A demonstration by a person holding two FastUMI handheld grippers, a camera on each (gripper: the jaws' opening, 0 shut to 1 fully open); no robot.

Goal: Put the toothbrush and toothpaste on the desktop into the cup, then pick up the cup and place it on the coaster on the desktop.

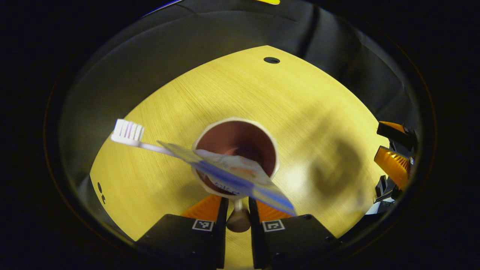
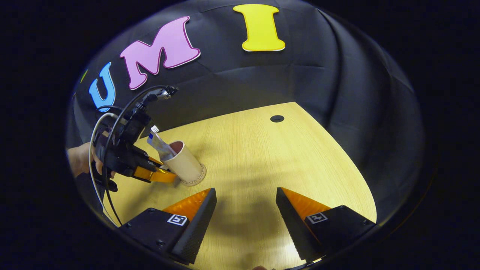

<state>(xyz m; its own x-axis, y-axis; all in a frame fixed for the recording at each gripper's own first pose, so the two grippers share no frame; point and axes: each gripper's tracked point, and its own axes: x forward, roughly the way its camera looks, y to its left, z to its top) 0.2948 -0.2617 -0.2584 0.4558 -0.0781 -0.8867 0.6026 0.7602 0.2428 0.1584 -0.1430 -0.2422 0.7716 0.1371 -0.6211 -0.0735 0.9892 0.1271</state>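
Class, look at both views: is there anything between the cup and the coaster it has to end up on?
Nothing visible stands in the way. In the right gripper view the cup, holding the toothbrush and toothpaste, already sits on the coaster, while the left gripper reaches its handle side.

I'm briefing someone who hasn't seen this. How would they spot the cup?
On the yellow wooden desktop, look beside the left hand-held gripper. The cup is the cream beaker with a reddish inside, with a toothbrush and toothpaste sticking out.
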